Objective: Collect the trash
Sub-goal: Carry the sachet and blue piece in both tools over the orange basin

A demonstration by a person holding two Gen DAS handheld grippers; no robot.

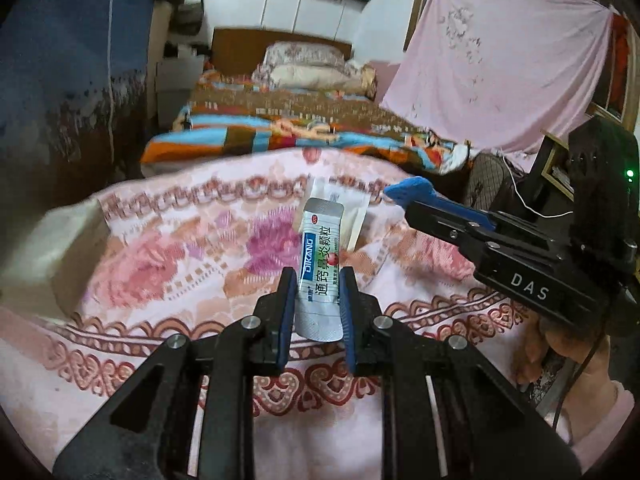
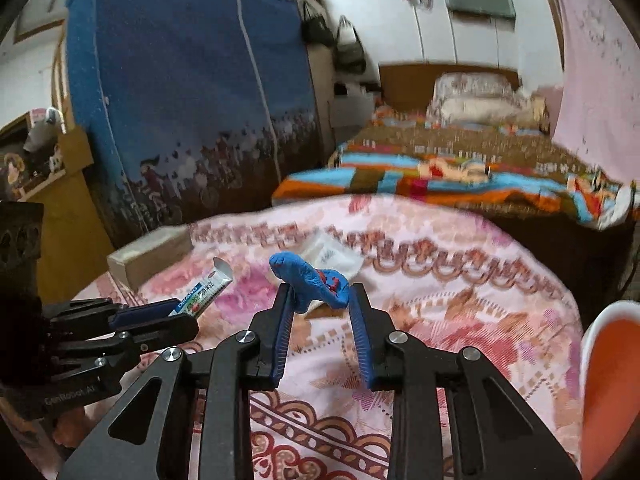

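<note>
My left gripper (image 1: pixel 318 280) is shut on a silver and blue medicine sachet (image 1: pixel 322 264) and holds it upright above the pink flowered cloth (image 1: pixel 180 264). The sachet also shows in the right wrist view (image 2: pixel 202 294), sticking out of the left gripper (image 2: pixel 176 312). My right gripper (image 2: pixel 320 294) is shut on a crumpled blue scrap (image 2: pixel 308 278), which also shows in the left wrist view (image 1: pixel 408 190) at the tip of the right gripper (image 1: pixel 404 200). A white wrapper (image 1: pixel 340 208) lies on the cloth behind the sachet; in the right wrist view it (image 2: pixel 332 256) lies beyond the blue scrap.
A beige box (image 1: pixel 48 256) sits at the cloth's left edge. A white and orange container (image 2: pixel 612 384) stands at the right edge of the right wrist view. A bed with a striped blanket (image 1: pixel 280 128) lies beyond. A blue mattress (image 2: pixel 180 92) leans at the left.
</note>
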